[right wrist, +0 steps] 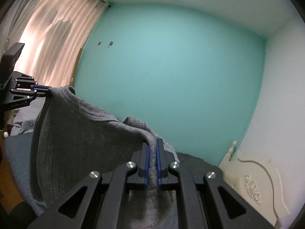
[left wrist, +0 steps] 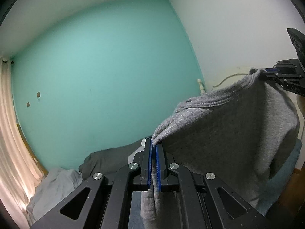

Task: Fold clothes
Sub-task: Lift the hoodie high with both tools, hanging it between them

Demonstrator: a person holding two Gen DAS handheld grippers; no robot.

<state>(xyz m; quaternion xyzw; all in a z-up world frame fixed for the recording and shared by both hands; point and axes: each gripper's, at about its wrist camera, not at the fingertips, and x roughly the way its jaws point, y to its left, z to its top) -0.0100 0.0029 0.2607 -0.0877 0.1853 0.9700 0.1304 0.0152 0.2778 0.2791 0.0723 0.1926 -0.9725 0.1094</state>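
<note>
Holding the grey sweatshirt (left wrist: 228, 129) level works best: left gripper (left wrist: 154, 147) and right gripper (right wrist: 152, 144) each pinch its collar edge, so keep it taut.

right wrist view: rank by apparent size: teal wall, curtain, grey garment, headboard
1. teal wall
2. grey garment: near the camera, so it looks inflated
3. curtain
4. headboard
Garment and curtain look close; I would not rank them firmly.

Grey garment's (left wrist: 228, 133) lower part cut off
</note>
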